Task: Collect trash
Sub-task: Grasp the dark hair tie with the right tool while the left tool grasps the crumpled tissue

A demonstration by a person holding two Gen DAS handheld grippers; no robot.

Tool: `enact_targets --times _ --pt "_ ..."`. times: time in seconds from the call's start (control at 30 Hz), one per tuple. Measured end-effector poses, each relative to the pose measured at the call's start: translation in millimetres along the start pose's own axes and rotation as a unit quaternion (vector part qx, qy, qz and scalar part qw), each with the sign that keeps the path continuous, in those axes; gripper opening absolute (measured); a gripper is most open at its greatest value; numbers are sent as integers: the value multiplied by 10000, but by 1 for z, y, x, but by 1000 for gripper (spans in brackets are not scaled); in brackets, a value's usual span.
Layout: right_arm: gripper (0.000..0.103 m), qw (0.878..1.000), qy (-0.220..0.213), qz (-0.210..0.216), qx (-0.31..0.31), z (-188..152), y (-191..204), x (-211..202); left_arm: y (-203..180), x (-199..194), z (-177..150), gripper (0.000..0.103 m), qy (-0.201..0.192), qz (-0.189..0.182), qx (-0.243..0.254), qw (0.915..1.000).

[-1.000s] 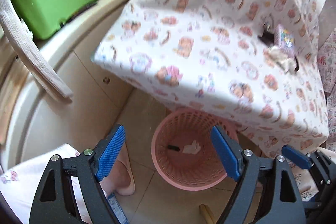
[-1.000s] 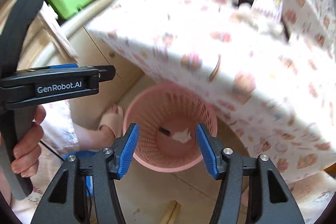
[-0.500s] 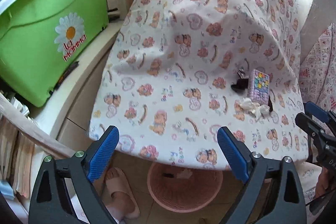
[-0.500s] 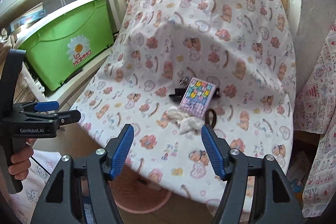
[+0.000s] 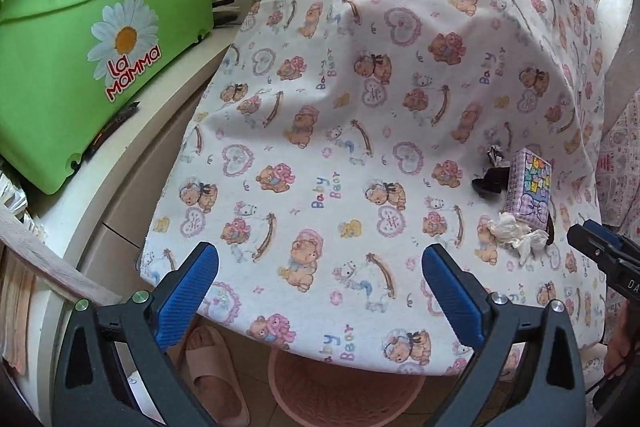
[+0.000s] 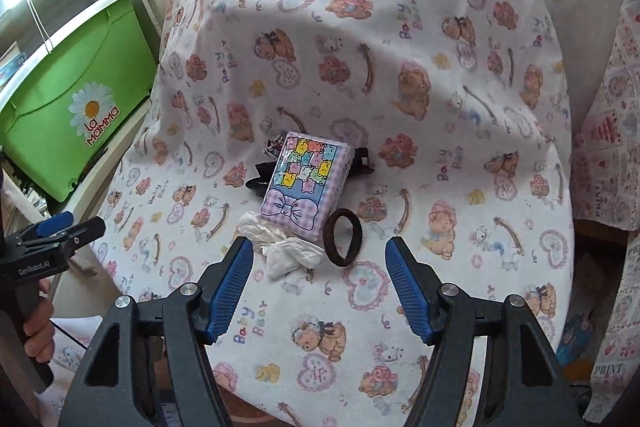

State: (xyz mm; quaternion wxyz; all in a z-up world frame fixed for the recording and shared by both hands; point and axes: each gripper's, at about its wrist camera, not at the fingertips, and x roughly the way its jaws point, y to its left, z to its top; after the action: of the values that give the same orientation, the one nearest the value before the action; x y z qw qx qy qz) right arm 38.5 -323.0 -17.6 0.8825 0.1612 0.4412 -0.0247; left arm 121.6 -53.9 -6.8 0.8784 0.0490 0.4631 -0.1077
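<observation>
Right gripper: fingers released, nothing between them, hovering just below the crumpled white tissue at lower centre of the right wrist view. Left gripper: jaws opening, empty, over bare cloth. The tissue lies on the bear-print surface, touching the pastel tissue pack and just beside a dark hair tie. Judged feather-light, soft, compressible and not fragile; pinch its bulging middle, clear of pack and tie. Pink basket sits under the surface's edge, lower centre of the left view.
</observation>
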Motion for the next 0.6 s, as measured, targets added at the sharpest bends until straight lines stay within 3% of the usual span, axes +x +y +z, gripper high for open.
enact_targets --times 0.1,0.13,0.17,0.3,0.37,0.5,0.53,0.6 --pt "66 9998 141 -18 146 3 -10 9 -6 1 4 96 -167 113 26 9998" --pt "59 9996 204 21 190 3 -13 13 -7 2 4 94 -209 37 10 9998" --pt "53 9993 278 81 233 4 -14 16 -8 2 5 88 -208 -54 -2 9998" --pt "46 9980 443 236 390 7 -18 29 -13 9 5 72 -121 -84 5 9999" --pt "39 9978 500 201 397 8 -18 34 -14 11 5 72 -121 -99 -52 9999" --pt "37 9971 599 159 441 8 -19 43 -17 9 7 73 -234 -88 -40 9997" --pt "31 9969 636 173 432 8 -19 44 -18 7 7 74 -290 -99 3 9995" --pt "23 9969 663 189 372 7 -16 46 -21 3 7 90 -404 -189 112 9989"
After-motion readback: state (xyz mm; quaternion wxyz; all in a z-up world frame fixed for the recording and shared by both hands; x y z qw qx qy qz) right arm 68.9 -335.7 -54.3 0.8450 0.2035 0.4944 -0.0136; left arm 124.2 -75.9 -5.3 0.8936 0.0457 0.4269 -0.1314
